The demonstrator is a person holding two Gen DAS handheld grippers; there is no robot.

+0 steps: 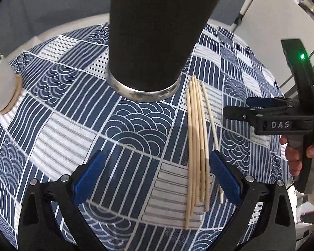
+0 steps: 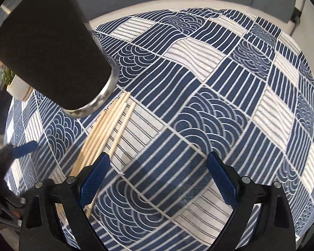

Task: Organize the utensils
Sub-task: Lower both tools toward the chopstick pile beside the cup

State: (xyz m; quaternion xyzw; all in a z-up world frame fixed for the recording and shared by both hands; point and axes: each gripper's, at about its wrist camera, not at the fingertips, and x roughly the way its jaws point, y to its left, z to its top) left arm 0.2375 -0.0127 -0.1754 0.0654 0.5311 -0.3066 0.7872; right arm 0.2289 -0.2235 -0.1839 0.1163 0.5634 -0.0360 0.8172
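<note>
**Both grippers released above a bundle of chopsticks beside a black cup**

The left gripper hangs over a table covered by a blue-and-white patterned tablecloth, its blue-padded jaws spread wide with nothing between them. In the left wrist view the wooden chopsticks lie flat on the cloth at about five o'clock from the picture's centre, packed side by side and running roughly from twelve to six. One thinner stick lies a little apart on their three o'clock side, its lower end passing behind the left gripper's right-hand finger. The near ends of the bundle sit just beside that finger's pad.

A tall black cup with a metal base ring stands upright at twelve o'clock, its rim out of frame; the far tips of the chopsticks reach close to its base at the four o'clock side. A white plant pot on a wooden coaster stands at nine o'clock.

At three o'clock, a hand holds the right gripper, seen side-on in the left view; in its own view the jaws stand wide apart and empty. There the chopsticks run diagonally from the cup at ten o'clock down to seven o'clock, their near ends hidden behind the left-hand finger.
</note>
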